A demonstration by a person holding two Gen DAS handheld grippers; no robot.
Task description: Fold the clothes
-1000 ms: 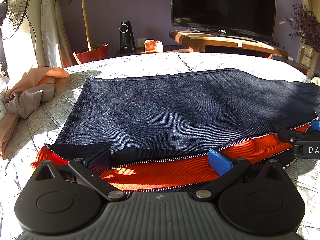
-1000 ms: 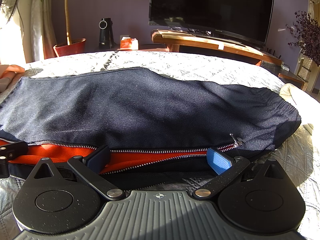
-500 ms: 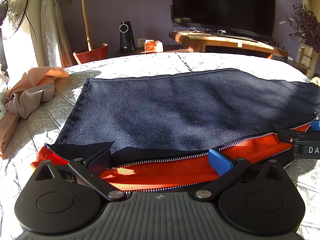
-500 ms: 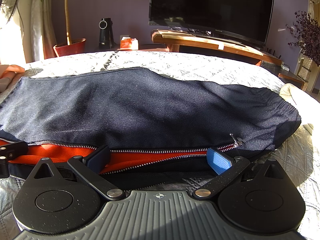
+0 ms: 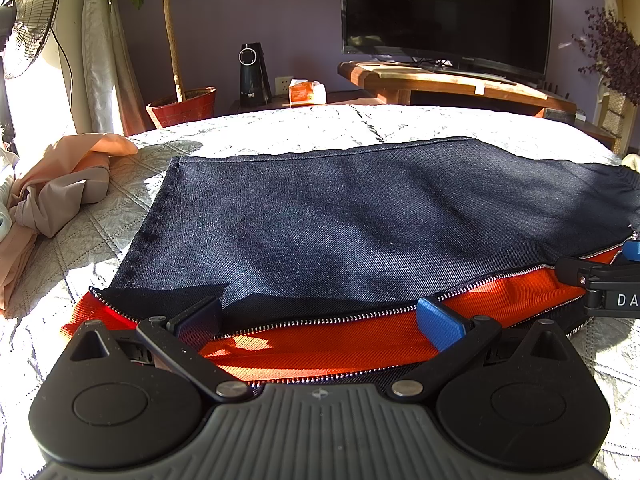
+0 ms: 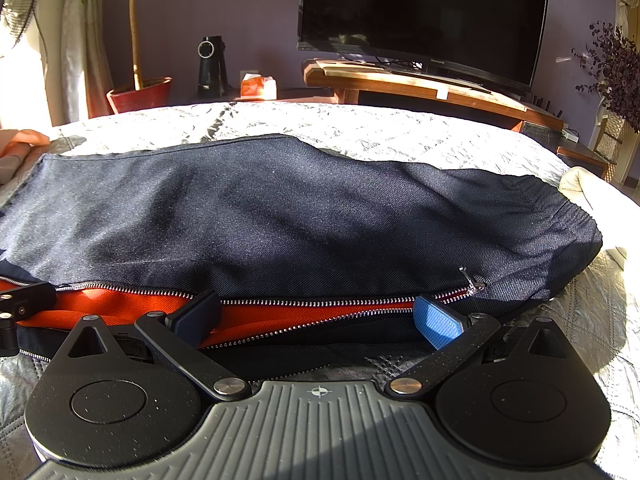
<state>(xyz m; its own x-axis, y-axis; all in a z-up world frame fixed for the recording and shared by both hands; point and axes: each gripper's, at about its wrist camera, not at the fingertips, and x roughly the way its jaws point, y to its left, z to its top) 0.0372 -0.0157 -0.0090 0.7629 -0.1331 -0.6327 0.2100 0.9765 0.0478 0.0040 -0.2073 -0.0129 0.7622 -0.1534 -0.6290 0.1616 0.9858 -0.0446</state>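
Because the dark garment lies lengthwise across mid-frame on the bed, its zipped near edge sits between the wide-open jaws of both left gripper and right gripper.

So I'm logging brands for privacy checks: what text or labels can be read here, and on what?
"DA": white letters, cut off by the frame edge, on the right gripper body, seen from the left wrist.
TV: small logo on the lower bezel, too small to read.
Black device: label blurred.
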